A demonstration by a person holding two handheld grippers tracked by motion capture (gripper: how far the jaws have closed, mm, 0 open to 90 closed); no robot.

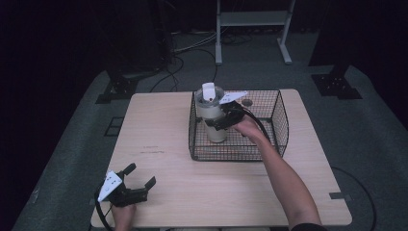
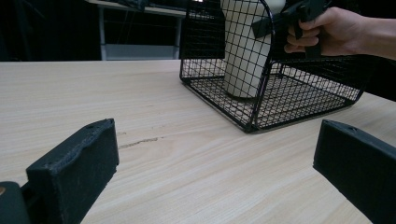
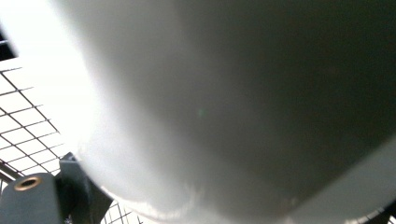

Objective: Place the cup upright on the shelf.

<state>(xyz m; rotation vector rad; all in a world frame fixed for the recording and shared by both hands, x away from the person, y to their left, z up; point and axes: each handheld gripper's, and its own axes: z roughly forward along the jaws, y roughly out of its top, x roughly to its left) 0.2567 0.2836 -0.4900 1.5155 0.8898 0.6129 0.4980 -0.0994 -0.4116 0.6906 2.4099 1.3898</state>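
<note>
A tall white tumbler [image 1: 211, 115] with a lid and a raised white tab stands upright inside a black wire basket [image 1: 281, 126] at the back middle of the wooden table [image 1: 192, 187]. My right gripper [image 1: 220, 121] reaches in over the basket rim, and its jaws are closed on the tumbler's side. In the right gripper view the tumbler wall [image 3: 233, 93] is pressed close, above the basket's wire floor [image 3: 23, 126]. My left gripper [image 1: 141, 174] rests low at the table's front left corner, open and holding nothing. In the left gripper view it [image 2: 215, 154] faces the basket [image 2: 261, 107] and the tumbler [image 2: 243, 56].
Bare wood lies between the left gripper and the basket. The person's right forearm [image 1: 284, 178] crosses the table's right half. Behind the table are a metal stand [image 1: 252, 19], floor cables [image 1: 178, 62] and dark equipment bases.
</note>
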